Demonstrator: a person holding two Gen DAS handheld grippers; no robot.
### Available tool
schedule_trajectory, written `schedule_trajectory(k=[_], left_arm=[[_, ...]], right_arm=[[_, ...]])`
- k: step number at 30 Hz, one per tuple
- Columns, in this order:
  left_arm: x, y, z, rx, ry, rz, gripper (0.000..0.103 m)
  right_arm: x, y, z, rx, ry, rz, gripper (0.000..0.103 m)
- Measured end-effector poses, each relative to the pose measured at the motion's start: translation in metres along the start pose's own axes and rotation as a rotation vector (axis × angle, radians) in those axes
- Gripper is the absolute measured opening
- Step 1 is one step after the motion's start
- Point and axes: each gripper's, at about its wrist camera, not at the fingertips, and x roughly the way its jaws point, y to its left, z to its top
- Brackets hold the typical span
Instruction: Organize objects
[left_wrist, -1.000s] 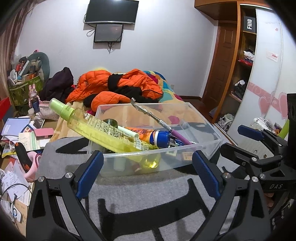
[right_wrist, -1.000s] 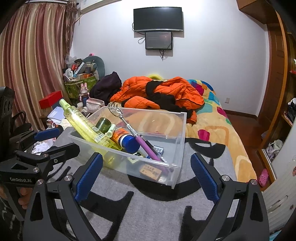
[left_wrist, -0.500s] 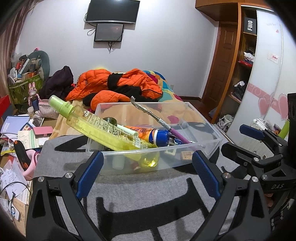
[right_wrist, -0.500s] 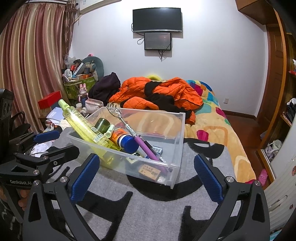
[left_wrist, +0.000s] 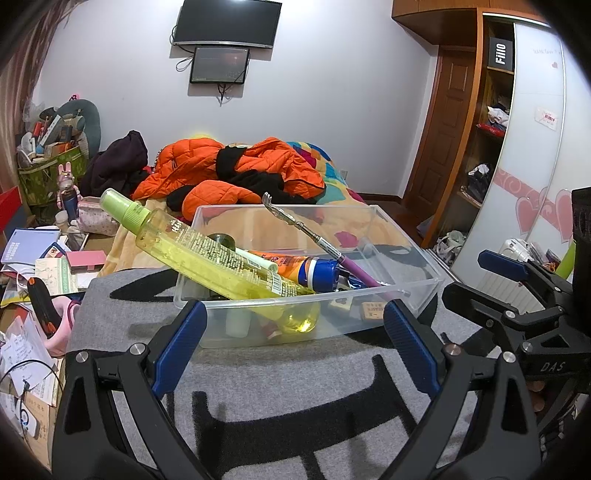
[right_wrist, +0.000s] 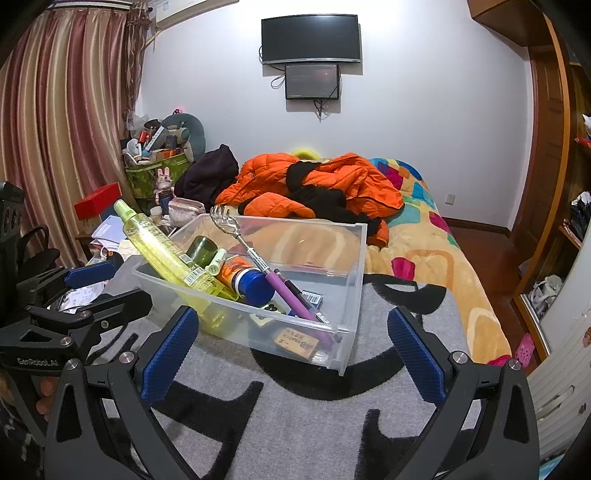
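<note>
A clear plastic bin (left_wrist: 413, 258) (right_wrist: 354, 266) stands on a grey and black blanket (left_wrist: 295, 398). In it lie a tall yellow spray bottle (left_wrist: 207, 254) (right_wrist: 162, 247) leaning over the left rim, an orange tube with a blue cap (left_wrist: 299, 267) (right_wrist: 243, 278), a metal back scratcher with a purple handle (left_wrist: 317, 243) (right_wrist: 258, 262), a dark green jar (right_wrist: 201, 251) and small cards. My left gripper (left_wrist: 295, 347) is open and empty just in front of the bin. My right gripper (right_wrist: 291, 347) is open and empty, near the bin's front corner.
An orange jacket (left_wrist: 236, 170) lies on the colourful bedspread (right_wrist: 436, 251) behind the bin. Papers, books and a pink case (left_wrist: 48, 266) clutter the left side. A wardrobe (left_wrist: 517, 147) stands to the right. A curtain (right_wrist: 62, 129) hangs at left.
Both grippers have shifted slightly towards the bin and stay open. The things in the bin have not moved.
</note>
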Motion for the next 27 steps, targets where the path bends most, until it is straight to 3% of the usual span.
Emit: schedule_trajectory(k=[27], left_arm=[[0.0011,-0.0058,-0.0018,0.015,0.014,0.001,0.097]], right_arm=[[-0.0009,0.0026,-0.0004,0.009,0.004,0.005,0.102]])
